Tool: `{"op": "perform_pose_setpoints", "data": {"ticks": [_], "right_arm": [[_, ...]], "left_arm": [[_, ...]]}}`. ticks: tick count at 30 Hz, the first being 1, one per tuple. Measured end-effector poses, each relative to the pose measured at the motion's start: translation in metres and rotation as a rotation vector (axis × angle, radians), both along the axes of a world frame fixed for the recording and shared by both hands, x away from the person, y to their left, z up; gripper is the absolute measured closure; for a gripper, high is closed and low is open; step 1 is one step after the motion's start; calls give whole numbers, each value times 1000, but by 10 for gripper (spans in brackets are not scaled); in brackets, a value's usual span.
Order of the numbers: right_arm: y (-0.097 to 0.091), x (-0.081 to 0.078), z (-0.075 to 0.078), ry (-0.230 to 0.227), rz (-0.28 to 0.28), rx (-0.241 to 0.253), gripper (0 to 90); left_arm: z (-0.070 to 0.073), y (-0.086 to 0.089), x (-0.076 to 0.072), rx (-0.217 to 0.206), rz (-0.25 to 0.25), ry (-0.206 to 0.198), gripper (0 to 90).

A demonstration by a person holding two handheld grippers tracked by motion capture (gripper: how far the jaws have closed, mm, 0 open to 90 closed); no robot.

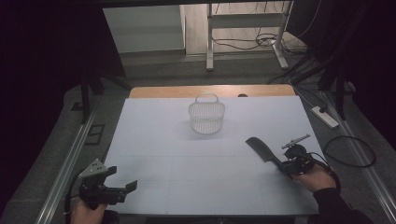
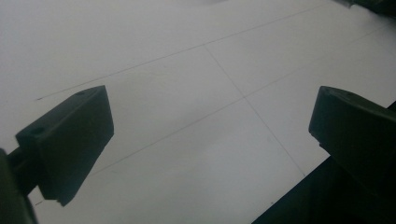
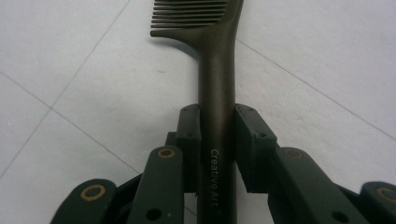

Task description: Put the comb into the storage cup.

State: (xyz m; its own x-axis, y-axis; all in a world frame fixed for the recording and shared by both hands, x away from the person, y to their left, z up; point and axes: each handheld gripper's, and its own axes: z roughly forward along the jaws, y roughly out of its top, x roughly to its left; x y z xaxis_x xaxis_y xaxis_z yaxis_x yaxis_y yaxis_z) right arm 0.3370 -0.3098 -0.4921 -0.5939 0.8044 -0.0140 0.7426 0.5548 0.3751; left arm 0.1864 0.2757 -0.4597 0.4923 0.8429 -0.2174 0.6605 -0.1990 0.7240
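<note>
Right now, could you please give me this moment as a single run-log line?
right gripper: shut on comb handle | left gripper: open, idle | basket: table centre, apart from the comb

One comb, one basket (white mesh), two grippers.

In the right gripper view the comb runs off the top edge — most of its teeth are cut away — and its handle leaves the bottom edge past the lettering. In the high view it's too small and dark to make out teeth. The left gripper has its right jaw cropped by the frame's edge — in the high view the basket weave blurs
</note>
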Motion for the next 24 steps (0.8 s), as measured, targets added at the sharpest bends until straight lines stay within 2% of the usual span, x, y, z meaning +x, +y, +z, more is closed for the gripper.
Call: {"op": "perform_pose_setpoints", "data": {"ticks": [6,13,19,24], "right_arm": [[-2,-1,1,-4,-25,28,724],[-1,-5,7,-50,-26,52,724],[-1,-9,13,-93,-14,77,724],[-1,-11,18,-116,-3,92,724]], "left_arm": [[0,0,2,-2,-14,14,10],[1,-2,6,-28,-46,13,0],[5,-7,12,-8,-65,-11,0],[6,-11,18,-3,-95,-13,0]]}}
